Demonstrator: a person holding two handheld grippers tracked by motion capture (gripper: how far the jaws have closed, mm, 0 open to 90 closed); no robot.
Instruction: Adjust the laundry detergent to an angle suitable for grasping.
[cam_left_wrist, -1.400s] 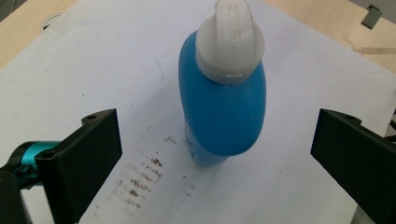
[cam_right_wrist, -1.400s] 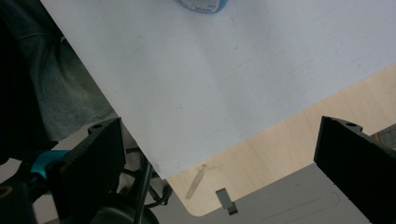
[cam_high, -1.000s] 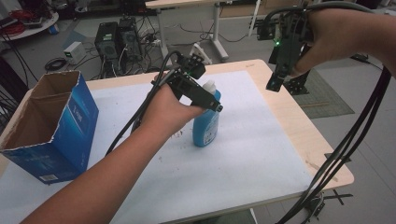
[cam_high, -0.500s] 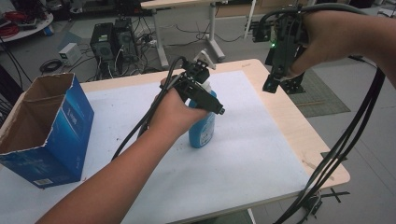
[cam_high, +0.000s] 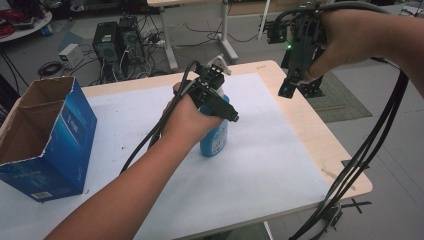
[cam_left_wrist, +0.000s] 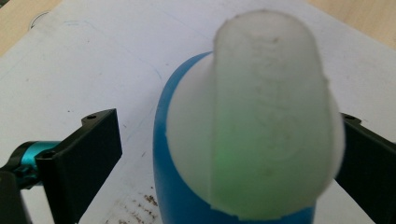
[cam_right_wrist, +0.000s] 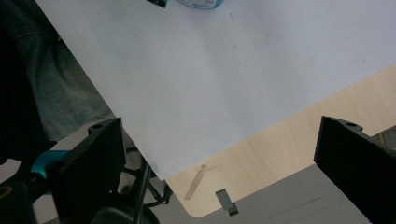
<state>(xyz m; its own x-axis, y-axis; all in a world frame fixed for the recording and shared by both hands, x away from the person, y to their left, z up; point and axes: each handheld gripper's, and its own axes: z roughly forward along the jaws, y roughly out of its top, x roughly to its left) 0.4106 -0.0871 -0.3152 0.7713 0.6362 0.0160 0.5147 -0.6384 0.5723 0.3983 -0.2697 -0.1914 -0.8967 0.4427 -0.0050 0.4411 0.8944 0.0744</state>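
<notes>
Step in hand, as judged: approach to a grasp of the blue bottle (cam_high: 215, 137). The bottle stands upright at centre frame of the high view, on the white mat of the surface (cam_high: 280, 165), well apart from the blue cardboard box (cam_high: 47, 135) at the left edge.

Left tongs (cam_high: 225, 107) are held over the bottle's top, at centre frame. In the left gripper view the bottle's white cap (cam_left_wrist: 261, 121) is seen large and blurred between the two black jaws. A clear strip of mat is visible between the lower-left jaw and the bottle's side; the right-hand jaw is partly hidden behind the cap, so contact there cannot be told. The left tongs are read as released, straddling the bottle without a grip.

Right tongs (cam_high: 289, 82) are held high at upper right of the high view, above the far right part of the surface, well apart from the bottle. In the right gripper view its jaws stand wide apart with nothing between them: released.

Next move, as judged: the left tongs are to be lowered so the jaws sit on the blue body below the cap, centred, then closed. Care is called for, since an off-centre closure could tip the upright bottle.
</notes>
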